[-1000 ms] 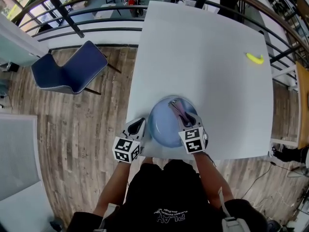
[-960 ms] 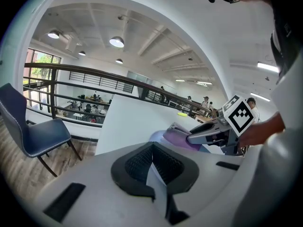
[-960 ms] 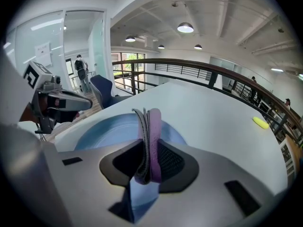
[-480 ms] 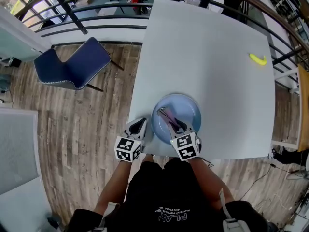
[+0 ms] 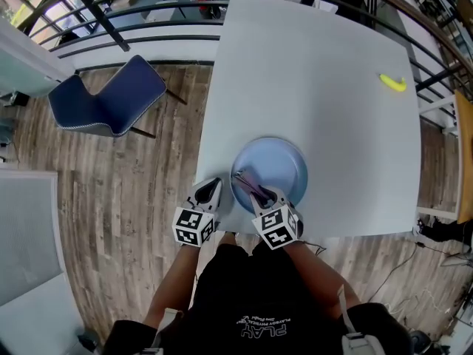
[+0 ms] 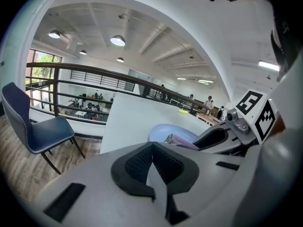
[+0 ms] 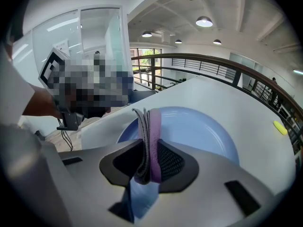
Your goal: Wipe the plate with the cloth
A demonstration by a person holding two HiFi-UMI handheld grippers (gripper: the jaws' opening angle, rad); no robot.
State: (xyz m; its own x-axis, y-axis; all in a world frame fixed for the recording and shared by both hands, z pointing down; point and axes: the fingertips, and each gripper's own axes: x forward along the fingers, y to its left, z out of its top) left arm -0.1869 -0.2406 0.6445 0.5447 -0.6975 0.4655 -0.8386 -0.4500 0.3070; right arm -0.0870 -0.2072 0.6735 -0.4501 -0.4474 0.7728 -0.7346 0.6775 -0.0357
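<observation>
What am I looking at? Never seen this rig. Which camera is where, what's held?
No robot: a person holds a two-jaw gripper in each hand. The top-down picture comes from a camera on their head; the other two ride on the grippers, looking along the jaws. On the white table sit a blue plate and, far off, a small yellow object. The right gripper is shut on a folded cloth over the plate's near side. The left gripper is shut and empty, beside the plate at the table's edge.
</observation>
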